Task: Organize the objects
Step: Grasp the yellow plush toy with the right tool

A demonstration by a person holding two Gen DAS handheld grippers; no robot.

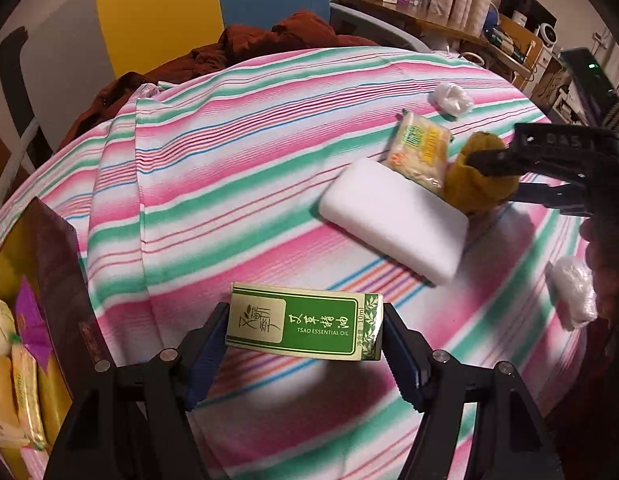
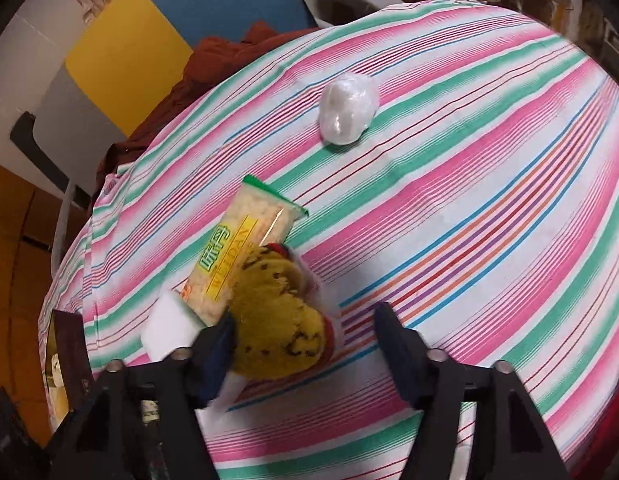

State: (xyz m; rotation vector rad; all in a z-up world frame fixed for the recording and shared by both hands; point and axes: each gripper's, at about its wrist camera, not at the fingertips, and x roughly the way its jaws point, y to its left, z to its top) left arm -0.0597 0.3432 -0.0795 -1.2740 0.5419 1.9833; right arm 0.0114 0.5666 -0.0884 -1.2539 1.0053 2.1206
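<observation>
A green and cream essential oil box (image 1: 301,328) is clamped by its ends in my left gripper (image 1: 305,334), raised above the striped cloth (image 1: 229,184). Further right lie a white foam block (image 1: 393,220), a yellow snack packet (image 1: 423,152) and a yellow plush toy (image 1: 469,184), all touching. My right gripper (image 1: 493,176) straddles the toy. In the right wrist view the plush toy (image 2: 281,328) rests against the left finger (image 2: 217,344) of my right gripper (image 2: 305,344), which stands open. The snack packet (image 2: 245,248) and the foam block (image 2: 169,328) lie just beyond.
A dark open box (image 1: 57,264) holding several wrapped snacks stands at the cloth's left edge, also in the right wrist view as the box (image 2: 69,340). Two white plastic-wrapped bundles (image 1: 451,98) (image 1: 573,296) lie to the right. A brown cloth heap (image 1: 269,40) is behind.
</observation>
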